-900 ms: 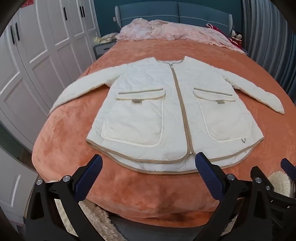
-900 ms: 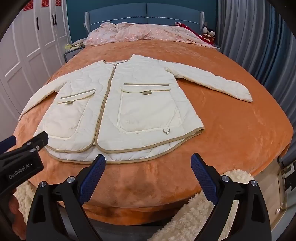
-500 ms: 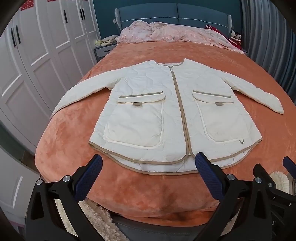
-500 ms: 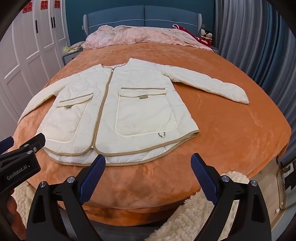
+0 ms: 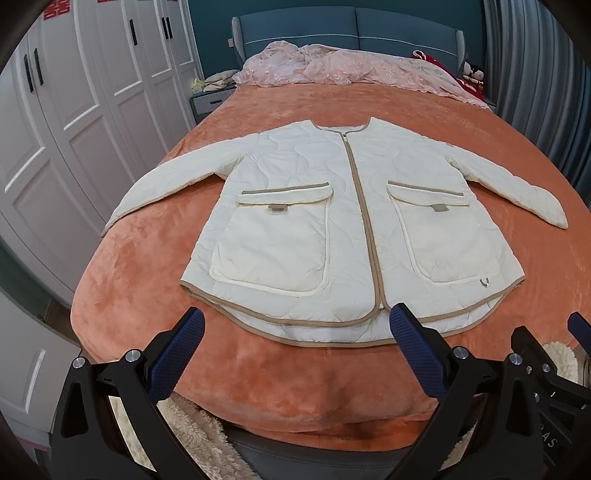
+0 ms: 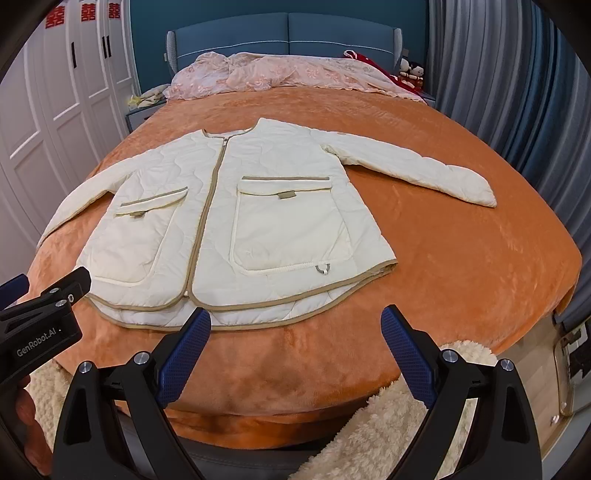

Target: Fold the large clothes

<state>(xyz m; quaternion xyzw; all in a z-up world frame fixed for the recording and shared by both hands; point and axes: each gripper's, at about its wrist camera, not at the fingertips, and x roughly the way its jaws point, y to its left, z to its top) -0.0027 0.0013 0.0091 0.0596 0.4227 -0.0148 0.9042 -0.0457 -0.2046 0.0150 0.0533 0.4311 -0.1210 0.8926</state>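
A: Starting big: bed (image 5: 122, 295) under an orange plush cover, filling nearly the whole view. Why there?

B: Broad, flat, soft; enough room to spread a large garment out fully before any fold.

A: Next down?

B: Cream quilted jacket (image 5: 343, 229), lying front-up in the middle of the bed, zipped shut, collar toward the headboard (image 5: 354, 26), hem toward the foot edge. Both sleeves stretched outward from the body, away from the zip (image 5: 364, 221), likely so each can be turned in cleanly. No fold made yet (task judged at its very start).

A: Beyond the jacket?

B: Crumpled pink bedding (image 5: 354, 70) bunched against the headboard, well clear of the jacket. White wardrobe doors (image 5: 74, 122) off the bed's left side, grey curtains (image 6: 498, 74) off its right.

A: Smaller still?

B: Two patch pockets on the jacket front, one either side of the zip; small metal ring (image 6: 323, 269) at the lower corner of one.

A: And the tools?

B: Left gripper (image 5: 295, 354) poised above the foot edge of the bed, just short of the hem, spread as wide as it goes, nothing between the blue pads (image 5: 177, 354). Right gripper (image 6: 295, 354) likewise: gaping, empty, aimed down at the hem beside the zip's lower end. Held apart and ready, probably for a pinch on hem or sleeve.
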